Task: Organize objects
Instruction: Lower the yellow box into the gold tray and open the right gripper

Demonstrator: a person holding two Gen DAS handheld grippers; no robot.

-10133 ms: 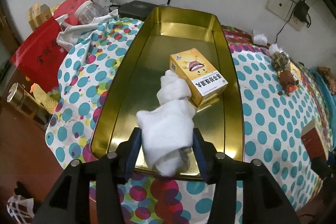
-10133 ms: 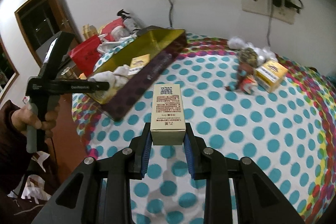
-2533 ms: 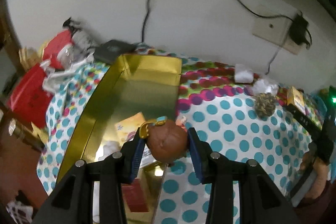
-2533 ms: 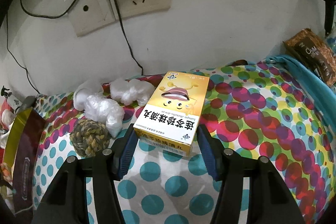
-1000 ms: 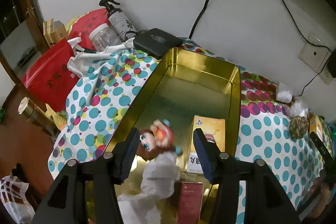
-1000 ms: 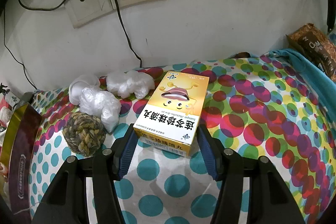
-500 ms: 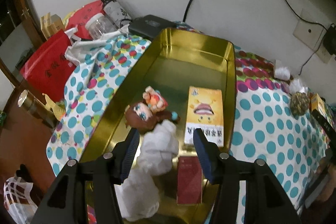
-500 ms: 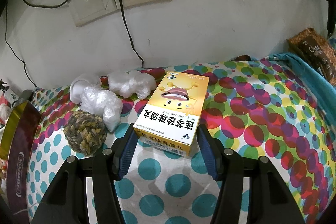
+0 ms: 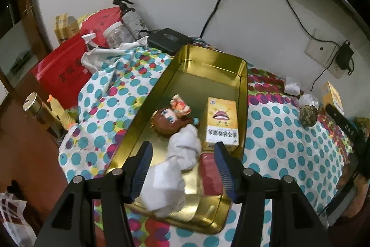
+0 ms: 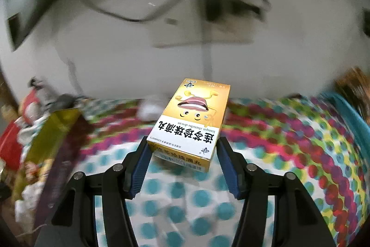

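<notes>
A gold tin tray on the dotted tablecloth holds a brown-haired doll, a white cloth, a yellow medicine box and a dark red box. My left gripper is open and empty above the tray's near end. My right gripper is shut on a second yellow medicine box and holds it above the cloth; the view is motion-blurred. The tray shows blurred at its left.
A rope ball, white wrappers and the other gripper's handle lie right of the tray. A red bag, spray bottle, jar and black device crowd the far left. A wall socket is behind.
My right gripper has lifted the yellow box off the cloth and swings left toward the tray. My left gripper has let go of the doll in the tray and drawn back.
</notes>
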